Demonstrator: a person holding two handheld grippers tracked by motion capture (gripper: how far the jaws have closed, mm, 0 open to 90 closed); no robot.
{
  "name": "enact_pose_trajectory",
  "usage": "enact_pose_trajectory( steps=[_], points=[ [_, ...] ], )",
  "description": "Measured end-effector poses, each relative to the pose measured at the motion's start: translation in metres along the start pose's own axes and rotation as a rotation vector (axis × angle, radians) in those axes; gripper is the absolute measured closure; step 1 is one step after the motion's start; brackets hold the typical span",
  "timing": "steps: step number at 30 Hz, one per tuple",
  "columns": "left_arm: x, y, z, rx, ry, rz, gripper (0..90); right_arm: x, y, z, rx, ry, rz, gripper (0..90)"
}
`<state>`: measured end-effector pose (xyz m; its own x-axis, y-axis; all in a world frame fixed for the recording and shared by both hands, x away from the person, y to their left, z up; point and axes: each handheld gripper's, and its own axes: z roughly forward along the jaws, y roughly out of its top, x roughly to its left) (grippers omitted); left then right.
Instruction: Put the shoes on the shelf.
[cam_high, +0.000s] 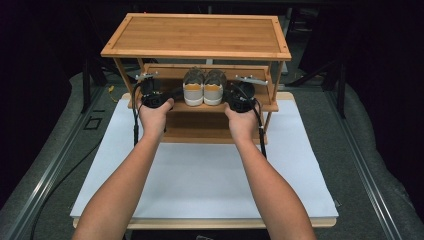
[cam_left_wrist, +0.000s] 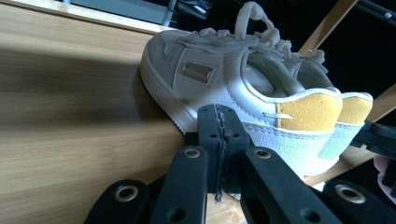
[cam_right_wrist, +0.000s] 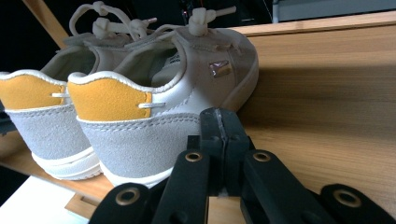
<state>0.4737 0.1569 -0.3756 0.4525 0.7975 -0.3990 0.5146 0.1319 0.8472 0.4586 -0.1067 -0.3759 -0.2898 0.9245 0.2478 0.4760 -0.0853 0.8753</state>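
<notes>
Fingers of both grippers were pressed together with nothing between them. From the high view, the left gripper (cam_high: 150, 95) and the right gripper (cam_high: 241, 97) sat at the front edge of the middle shelf (cam_high: 176, 107) of a bamboo shoe rack (cam_high: 197, 35), one on either side of a pair of sneakers (cam_high: 204, 87). The sneakers stood side by side in the centre of that shelf, heels toward the person. The person's left hand (cam_high: 154, 112) and right hand (cam_high: 241, 120) held the grippers, forearms reaching over the white tabletop (cam_high: 200, 175) on which the rack stood.

From the left gripper view, that gripper's fingers (cam_left_wrist: 211, 126) were clenched, their tips meeting just in front of the nearer sneaker (cam_left_wrist: 219, 79) at its sole; I could not tell whether they touched it. Both shoes showed yellow heel tabs and grey suede below, and rested on the wooden shelf (cam_left_wrist: 70, 116).

From the right gripper view, that gripper's fingers (cam_right_wrist: 233, 135) were likewise closed on each other, empty, just beside the heel of the nearer sneaker (cam_right_wrist: 154, 102), with the other sneaker (cam_right_wrist: 42, 112) beyond it and the shelf (cam_right_wrist: 327, 107) running back beside them.
</notes>
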Motion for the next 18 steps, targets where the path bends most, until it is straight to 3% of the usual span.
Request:
enact_pose_trajectory(
  steps=[4, 6, 8, 10, 11, 12, 18],
  points=[
    [0.001, 0.002, 0.003, 0.006, 0.004, 0.003, 89.4, 0.0, 0.002, 0.004, -0.012, 0.0, 0.004, 90.0],
    [0.001, 0.002, 0.004, 0.002, 0.006, 0.004, 89.5, 0.0, 0.003, 0.004, 0.006, -0.003, 0.002, 90.0],
    [0.002, 0.003, 0.006, -0.001, 0.006, -0.003, 89.5, 0.0, 0.004, 0.006, 0.001, -0.024, 0.007, 90.0],
    [0.002, 0.004, 0.008, 0.002, 0.007, -0.003, 89.4, -0.002, 0.005, 0.007, 0.011, 0.001, 0.004, 90.0],
    [0.003, 0.004, 0.008, 0.004, 0.006, -0.002, 89.5, -0.001, 0.005, 0.009, -0.001, -0.033, 0.008, 90.0],
    [0.004, 0.005, 0.009, 0.003, 0.004, -0.006, 89.4, -0.003, 0.006, 0.009, 0.009, -0.005, 0.009, 90.0],
    [0.007, 0.005, 0.011, -0.001, -0.007, -0.02, 89.2, -0.003, 0.005, 0.012, 0.003, -0.002, 0.013, 90.0]
  ],
)
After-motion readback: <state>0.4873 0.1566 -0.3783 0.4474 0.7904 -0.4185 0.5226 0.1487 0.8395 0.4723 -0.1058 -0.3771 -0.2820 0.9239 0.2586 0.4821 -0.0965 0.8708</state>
